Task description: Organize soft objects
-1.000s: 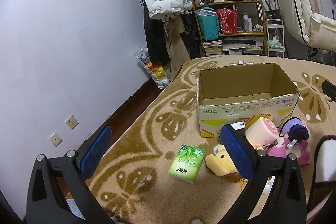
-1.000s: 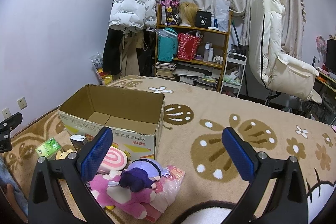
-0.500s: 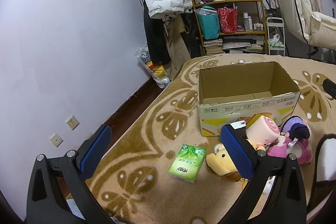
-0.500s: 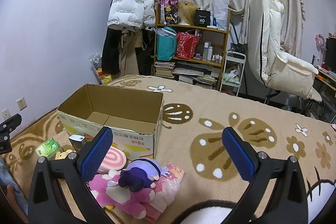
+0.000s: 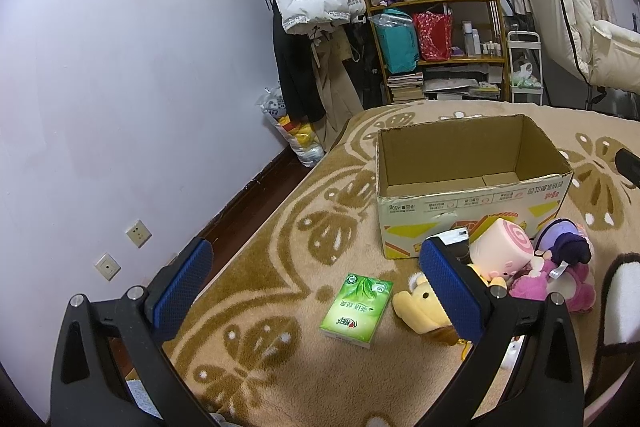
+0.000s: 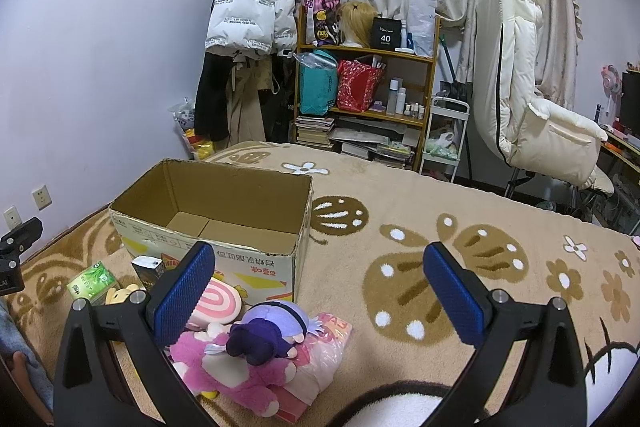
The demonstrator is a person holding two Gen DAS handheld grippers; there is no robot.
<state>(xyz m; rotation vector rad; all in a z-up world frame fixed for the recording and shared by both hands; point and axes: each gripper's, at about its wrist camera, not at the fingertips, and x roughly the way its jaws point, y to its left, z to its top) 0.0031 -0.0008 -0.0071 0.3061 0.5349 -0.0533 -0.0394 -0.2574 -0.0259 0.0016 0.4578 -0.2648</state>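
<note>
An open, empty cardboard box [image 5: 472, 187] [image 6: 224, 227] stands on the patterned carpet. In front of it lie soft toys: a pink swirl cushion [image 5: 502, 249] [image 6: 220, 303], a purple-haired doll on a pink plush [image 5: 560, 267] [image 6: 256, 351] and a yellow plush [image 5: 416, 311] [image 6: 116, 295]. A green tissue pack [image 5: 356, 305] [image 6: 90, 281] lies left of them. My left gripper [image 5: 316, 287] is open above the carpet near the tissue pack. Open too, my right gripper [image 6: 320, 295] hovers over the carpet right of the toys. Neither holds anything.
A small dark carton [image 6: 148, 269] stands against the box front. A shelf [image 6: 360, 95] with bags and books, hanging coats [image 6: 248, 27] and a white chair [image 6: 532, 107] line the far wall. The purple wall [image 5: 120, 87] and bare floor strip border the carpet on the left.
Both views have shifted very slightly; the box and toys lie where they were. Both grippers have stayed open.
</note>
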